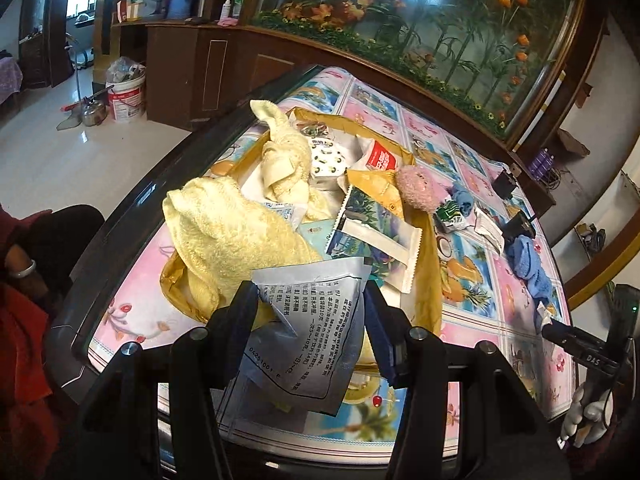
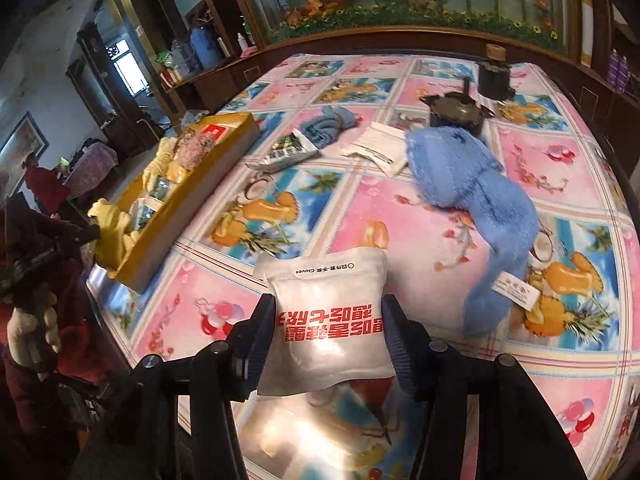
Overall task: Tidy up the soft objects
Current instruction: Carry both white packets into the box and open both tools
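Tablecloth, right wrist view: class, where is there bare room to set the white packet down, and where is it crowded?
Free: the cloth between the yellow box and the blue towel, just ahead of the white packet. Crowded: inside the box, and around the small packets farther back.

Left gripper (image 1: 310, 304): black frame w/ angled struts, round silver screw heads on the strut tops; finger pads (image 1: 378, 322) dark blue, ribbed.
Right gripper (image 2: 326, 328): same build, black struts, dark round screw heads, blue ribbed pads; seen from left cam, white lettering on its black body.
Person: red sleeve (image 1: 24, 344) left of left gripper, pale bangle (image 1: 22, 270) at wrist; light knit glove (image 2: 30, 332) on the hand gripping the handle.
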The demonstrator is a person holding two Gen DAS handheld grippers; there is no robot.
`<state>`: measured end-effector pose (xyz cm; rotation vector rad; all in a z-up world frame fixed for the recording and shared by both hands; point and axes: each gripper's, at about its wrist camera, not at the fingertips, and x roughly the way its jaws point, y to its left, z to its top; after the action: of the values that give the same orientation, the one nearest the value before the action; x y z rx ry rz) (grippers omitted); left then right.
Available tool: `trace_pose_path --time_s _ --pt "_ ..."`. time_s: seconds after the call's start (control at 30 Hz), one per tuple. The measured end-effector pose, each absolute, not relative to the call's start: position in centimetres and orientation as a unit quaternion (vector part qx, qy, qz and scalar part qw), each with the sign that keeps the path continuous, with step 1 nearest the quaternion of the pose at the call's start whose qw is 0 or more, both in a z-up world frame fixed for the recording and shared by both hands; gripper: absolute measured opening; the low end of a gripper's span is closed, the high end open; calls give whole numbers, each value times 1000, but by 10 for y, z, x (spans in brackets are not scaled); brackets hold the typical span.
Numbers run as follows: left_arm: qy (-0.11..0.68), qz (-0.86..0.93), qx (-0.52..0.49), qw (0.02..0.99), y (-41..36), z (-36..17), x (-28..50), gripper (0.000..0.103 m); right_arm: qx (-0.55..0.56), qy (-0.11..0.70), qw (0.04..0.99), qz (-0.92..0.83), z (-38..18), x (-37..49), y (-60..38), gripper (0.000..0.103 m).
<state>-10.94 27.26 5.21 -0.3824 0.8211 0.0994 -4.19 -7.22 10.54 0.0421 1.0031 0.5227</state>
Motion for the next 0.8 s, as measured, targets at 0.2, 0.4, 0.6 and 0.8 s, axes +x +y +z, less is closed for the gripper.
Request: trace_pose_path --time_s 0.2,0.4,0.6,0.8 --pt "386 41 -171 906 275 61 -88 52 11 465 826 317 124 -29 -7 54" --pt "374 52 -160 912 289 75 -59 52 -34 443 807 388 142 -32 79 55" --pt "383 61 -182 903 319 63 -18 56 -80 445 785 424 132 -28 152 55" --pt "399 65 -192 895 329 53 -1 66 -113 457 772 427 111 -18 190 58"
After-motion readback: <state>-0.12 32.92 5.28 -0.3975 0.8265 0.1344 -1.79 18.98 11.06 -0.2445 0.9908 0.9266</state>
